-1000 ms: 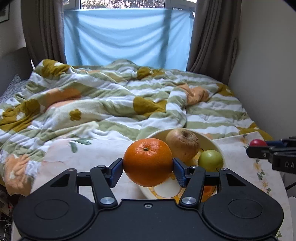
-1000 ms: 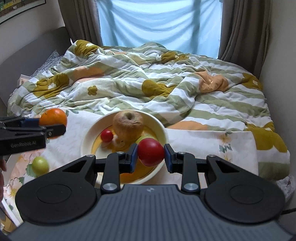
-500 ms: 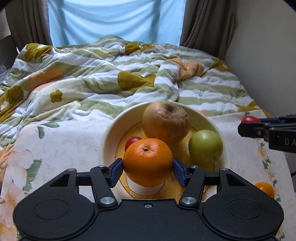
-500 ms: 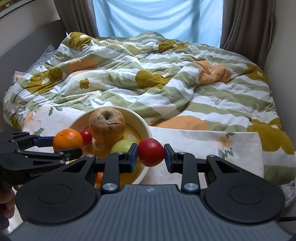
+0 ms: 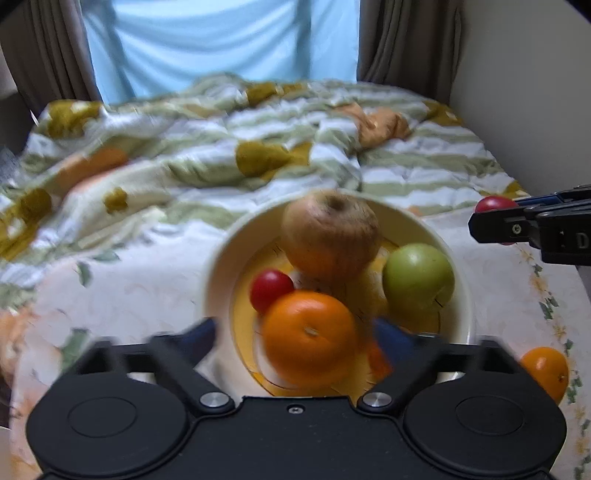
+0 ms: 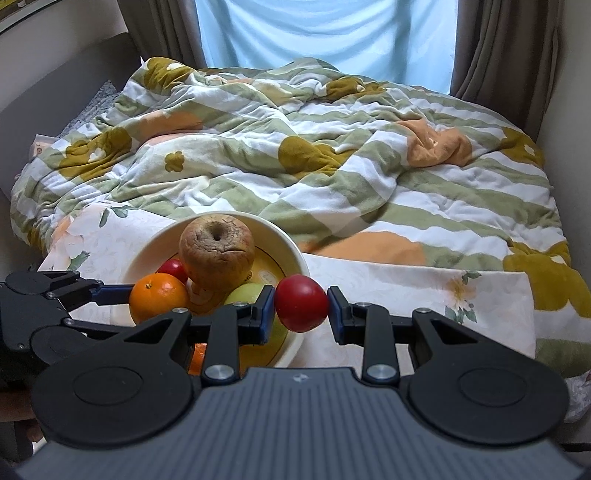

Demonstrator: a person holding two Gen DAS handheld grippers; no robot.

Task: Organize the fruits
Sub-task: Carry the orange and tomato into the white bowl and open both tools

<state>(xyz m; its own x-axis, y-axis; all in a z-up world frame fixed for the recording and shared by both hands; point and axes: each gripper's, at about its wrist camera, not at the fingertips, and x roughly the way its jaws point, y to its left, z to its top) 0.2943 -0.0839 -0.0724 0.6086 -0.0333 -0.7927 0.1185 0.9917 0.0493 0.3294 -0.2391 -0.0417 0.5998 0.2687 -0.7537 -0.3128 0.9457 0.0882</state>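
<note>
The right gripper point(image 6: 300, 308) clamps a red fruit point(image 6: 301, 303) between its blue pads point(image 6: 266, 310). Just left of it sits a cream bowl point(image 6: 291, 254) holding a wrinkled brown apple point(image 6: 217, 252), a green apple point(image 6: 245, 294), a small red fruit point(image 6: 173, 269) and an orange point(image 6: 159, 297). The left gripper point(image 6: 122, 295) reaches in from the far left, fingers either side of the orange. A striped quilt point(image 6: 332, 158) lies ahead.

A bed point(image 6: 332, 155) fills the room, covered by a rumpled quilt point(image 6: 280, 122) striped green and white with mustard and orange flowers. Behind it a window is hung with a pale blue cloth point(image 6: 325, 33) that glows with daylight, flanked by brown curtains point(image 6: 506, 55). Plain cream walls point(image 5: 524, 92) close in on both sides, and a floral tablecloth point(image 6: 424, 291) lies at the bed's near edge
</note>
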